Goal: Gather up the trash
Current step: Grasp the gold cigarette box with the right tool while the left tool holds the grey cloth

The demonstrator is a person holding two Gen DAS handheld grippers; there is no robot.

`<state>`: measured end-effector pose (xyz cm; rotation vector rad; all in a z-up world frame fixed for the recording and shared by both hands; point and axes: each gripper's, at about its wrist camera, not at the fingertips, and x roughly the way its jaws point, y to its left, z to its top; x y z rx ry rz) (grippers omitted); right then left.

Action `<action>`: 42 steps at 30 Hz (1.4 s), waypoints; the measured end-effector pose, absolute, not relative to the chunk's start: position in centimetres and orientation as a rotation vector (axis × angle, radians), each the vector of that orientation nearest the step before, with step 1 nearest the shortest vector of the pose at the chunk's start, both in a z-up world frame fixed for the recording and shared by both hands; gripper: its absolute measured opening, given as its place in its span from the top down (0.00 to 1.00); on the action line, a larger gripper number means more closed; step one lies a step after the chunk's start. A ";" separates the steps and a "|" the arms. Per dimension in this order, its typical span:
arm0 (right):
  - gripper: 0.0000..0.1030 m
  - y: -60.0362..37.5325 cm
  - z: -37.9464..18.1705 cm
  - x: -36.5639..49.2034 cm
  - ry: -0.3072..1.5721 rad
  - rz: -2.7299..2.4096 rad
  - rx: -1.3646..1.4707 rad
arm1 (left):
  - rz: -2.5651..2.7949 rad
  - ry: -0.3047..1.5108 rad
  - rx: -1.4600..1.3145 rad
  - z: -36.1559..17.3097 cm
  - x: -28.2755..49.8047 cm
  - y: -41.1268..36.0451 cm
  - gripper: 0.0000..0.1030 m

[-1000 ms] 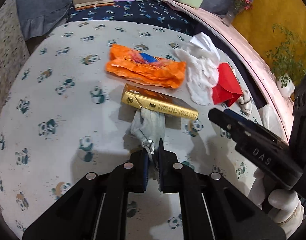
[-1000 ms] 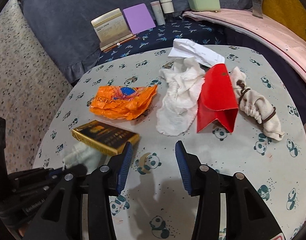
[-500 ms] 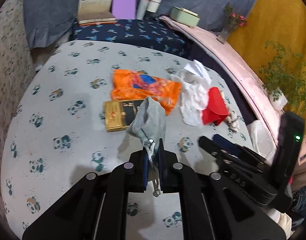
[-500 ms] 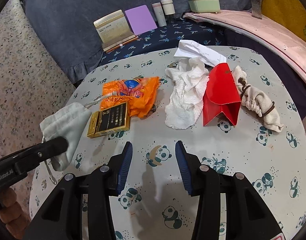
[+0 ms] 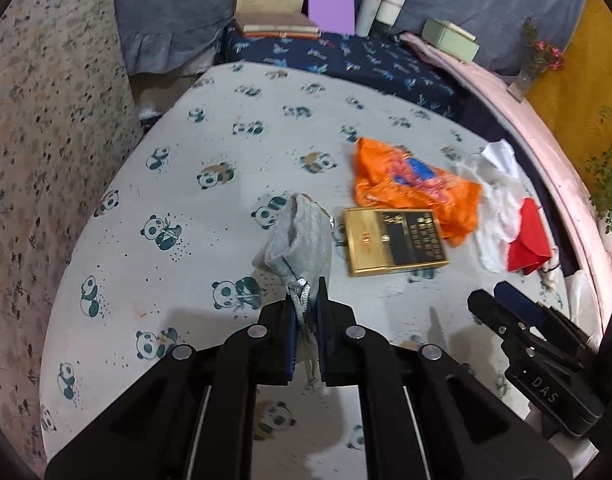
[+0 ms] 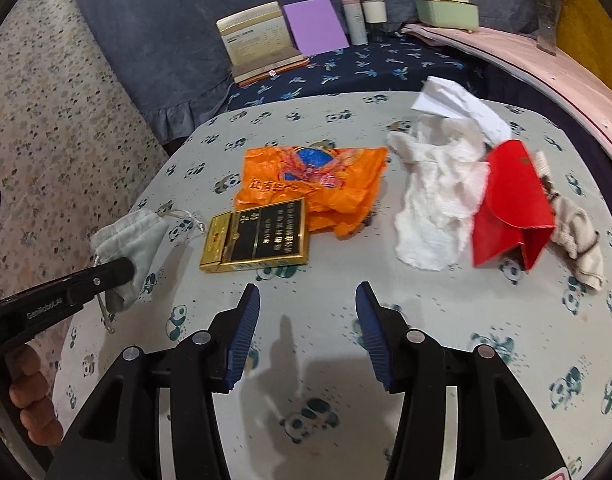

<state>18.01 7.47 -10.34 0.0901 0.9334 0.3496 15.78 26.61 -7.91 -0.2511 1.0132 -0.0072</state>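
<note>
My left gripper [image 5: 306, 300] is shut on a small grey drawstring pouch [image 5: 299, 236] and holds it lifted above the panda-print table [image 5: 165, 168], left of the gold cigarette box [image 5: 394, 240]. The pouch [image 6: 131, 240] and box [image 6: 257, 236] also show in the right wrist view. My right gripper [image 6: 308, 300] is open and empty, hovering just in front of the box. Behind the box lies an orange plastic bag [image 6: 314, 184]. To the right lie white crumpled tissue [image 6: 438, 192], a red folded paper [image 6: 510, 208] and a beige tied cloth [image 6: 578, 236].
Behind the table a dark blue surface [image 6: 366, 68] carries a book [image 6: 257, 40], a purple card [image 6: 316, 26], two cups [image 6: 366, 10] and a green box [image 6: 446, 10]. A pink ledge [image 6: 546, 72] runs along the right. The table edge drops off at left.
My left gripper has lifted the grey pouch off the table and carried it left, away from the gold box. The gold box has turned. The right gripper stayed open and moved slightly closer.
</note>
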 end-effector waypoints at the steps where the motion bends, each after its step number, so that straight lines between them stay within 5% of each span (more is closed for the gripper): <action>1: 0.52 7.9 -10.5 18.4 0.935 0.352 0.084 | -0.005 1.021 -0.245 -8.3 16.1 26.7 0.93; 16: 0.53 9.3 -13.4 23.4 1.009 0.372 0.158 | -0.174 1.099 -0.286 -11.1 18.6 23.4 0.93; 42: 0.59 1.0 -11.3 12.6 0.971 0.244 0.164 | -0.290 1.112 -0.185 -10.5 13.7 17.6 0.93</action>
